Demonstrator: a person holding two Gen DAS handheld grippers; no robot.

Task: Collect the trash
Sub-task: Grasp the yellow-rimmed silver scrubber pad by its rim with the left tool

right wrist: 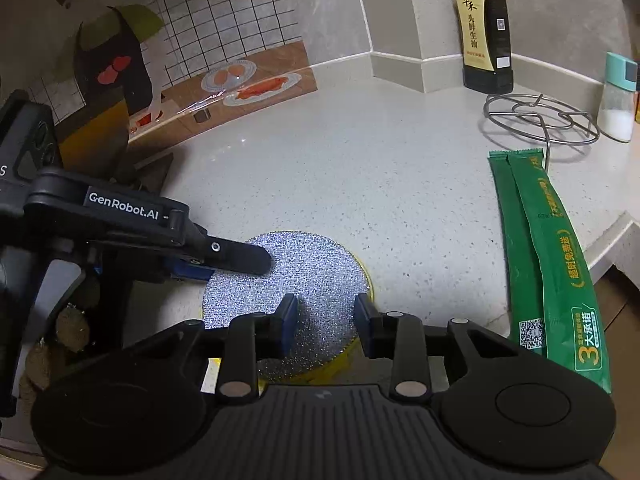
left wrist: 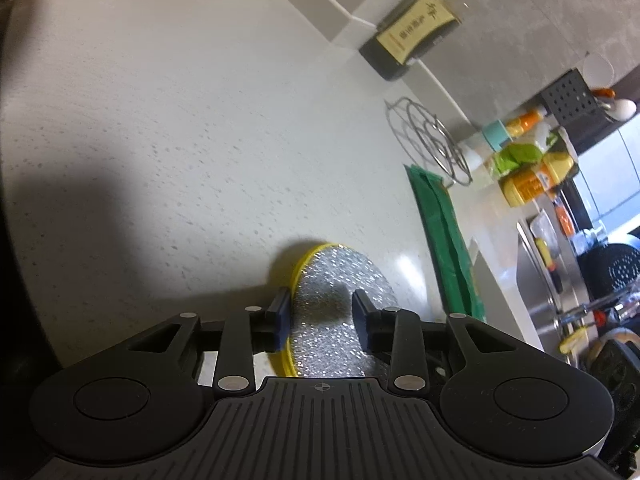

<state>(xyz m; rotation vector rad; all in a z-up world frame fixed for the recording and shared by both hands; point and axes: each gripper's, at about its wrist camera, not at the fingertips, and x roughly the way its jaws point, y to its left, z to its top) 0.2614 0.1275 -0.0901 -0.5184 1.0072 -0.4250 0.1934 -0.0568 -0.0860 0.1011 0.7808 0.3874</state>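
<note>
Black grippers, blue-padded jaws

From my remote station I count on the bench: one round silver scouring pad with yellow rim — two green packets lying side by side — one wire trivet, one dark sauce bottle, one teal-capped shaker. Grippers: two — left gripper, right gripper.

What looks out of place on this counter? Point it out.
The green packet lies flat at the counter edge, its near end seeming to poke past it, beside the wire rack. The round silver scrub pad lies loose mid-counter. Nothing looks spilled or broken.
</note>
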